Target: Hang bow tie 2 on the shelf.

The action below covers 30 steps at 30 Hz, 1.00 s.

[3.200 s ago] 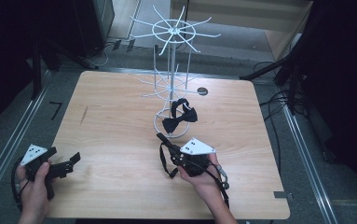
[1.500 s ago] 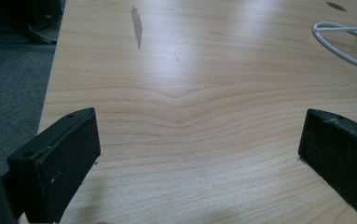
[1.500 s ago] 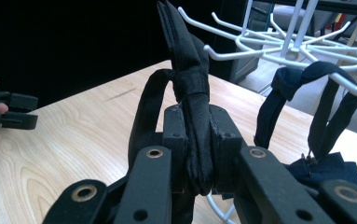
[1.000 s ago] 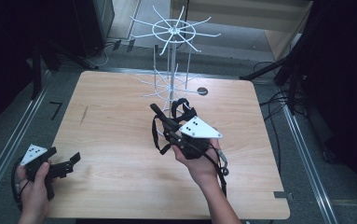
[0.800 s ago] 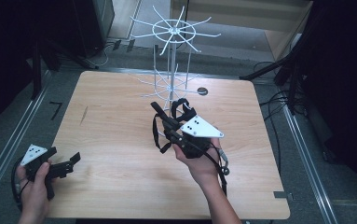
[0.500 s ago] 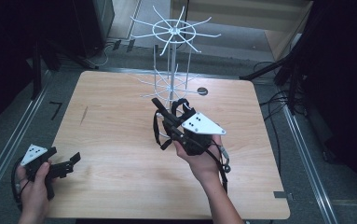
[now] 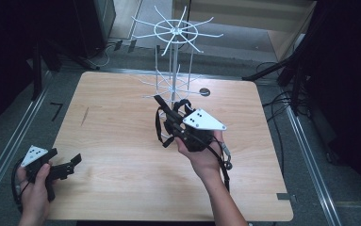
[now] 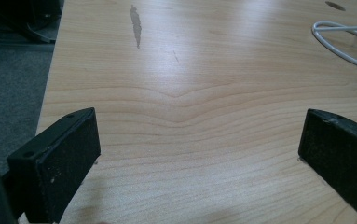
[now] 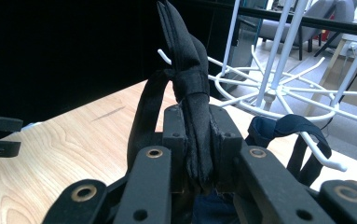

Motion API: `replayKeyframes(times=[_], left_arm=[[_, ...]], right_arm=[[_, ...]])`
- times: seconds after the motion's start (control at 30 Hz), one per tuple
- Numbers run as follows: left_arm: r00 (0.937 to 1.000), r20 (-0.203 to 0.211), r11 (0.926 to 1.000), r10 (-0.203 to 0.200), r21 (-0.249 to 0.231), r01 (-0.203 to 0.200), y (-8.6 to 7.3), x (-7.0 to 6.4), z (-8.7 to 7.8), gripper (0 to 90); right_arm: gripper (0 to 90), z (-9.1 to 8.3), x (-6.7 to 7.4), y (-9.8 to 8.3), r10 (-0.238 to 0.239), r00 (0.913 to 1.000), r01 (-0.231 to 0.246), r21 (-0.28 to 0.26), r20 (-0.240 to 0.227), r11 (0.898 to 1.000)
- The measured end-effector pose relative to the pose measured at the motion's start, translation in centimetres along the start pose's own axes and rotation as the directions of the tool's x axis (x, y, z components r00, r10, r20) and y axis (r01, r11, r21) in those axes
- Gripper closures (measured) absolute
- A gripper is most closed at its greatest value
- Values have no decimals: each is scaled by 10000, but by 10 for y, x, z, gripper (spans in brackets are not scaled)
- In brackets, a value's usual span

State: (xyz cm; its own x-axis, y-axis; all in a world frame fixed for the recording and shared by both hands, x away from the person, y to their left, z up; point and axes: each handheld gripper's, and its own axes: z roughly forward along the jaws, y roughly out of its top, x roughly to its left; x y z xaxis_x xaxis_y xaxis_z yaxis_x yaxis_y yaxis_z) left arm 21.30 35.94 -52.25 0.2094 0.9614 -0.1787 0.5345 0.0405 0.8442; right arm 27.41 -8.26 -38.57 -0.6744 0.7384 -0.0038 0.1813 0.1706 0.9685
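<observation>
A black bow tie (image 9: 190,84) stands upright between the pads of my right gripper (image 9: 198,135), which is shut on its knot. Its black strap (image 9: 288,126) loops to the right, by a hook of the white wire rack (image 9: 278,88). In the high view my right gripper (image 7: 171,120) holds the bow tie (image 7: 160,104) above mid-table, just in front of the rack's (image 7: 172,33) lower tier. My left gripper (image 7: 69,165) rests at the near left corner, open. Between its pads (image 8: 69,154) lies bare wood.
The wooden table (image 7: 112,117) has a dark streak (image 8: 135,25) near its left side and a small round hole (image 7: 205,92) behind the rack. The rack's white base ring (image 8: 344,42) lies on the wood. Dark floor, cables and metal rails surround the table.
My right gripper has lifted the bow tie off the table and carried it up and back toward the rack. The left gripper has stayed put.
</observation>
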Motion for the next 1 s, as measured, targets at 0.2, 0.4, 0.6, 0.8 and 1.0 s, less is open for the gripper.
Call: replayKeyframes(times=[0.2,0.4,0.6,0.8,1.0], left_arm=[[10000,12,10000,3,7,-3,0,0,0,0],[10000,18,10000,-4,12,4,0,0,0,0],[10000,20,10000,-3,25,3,0,0,0,0],[10000,10,10000,-12,26,12,0,1,0,0],[10000,11,10000,-18,27,18,0,1,0,0]], right_arm=[[806,4,-2,1,42,9999,-42,29,106,10000],[805,8,-7,0,126,9995,-128,74,294,9999],[804,12,-10,0,145,9990,-150,101,413,9998],[801,16,-13,-1,116,9981,-125,137,606,9998],[800,20,-16,-4,147,9967,-159,143,803,9998]])
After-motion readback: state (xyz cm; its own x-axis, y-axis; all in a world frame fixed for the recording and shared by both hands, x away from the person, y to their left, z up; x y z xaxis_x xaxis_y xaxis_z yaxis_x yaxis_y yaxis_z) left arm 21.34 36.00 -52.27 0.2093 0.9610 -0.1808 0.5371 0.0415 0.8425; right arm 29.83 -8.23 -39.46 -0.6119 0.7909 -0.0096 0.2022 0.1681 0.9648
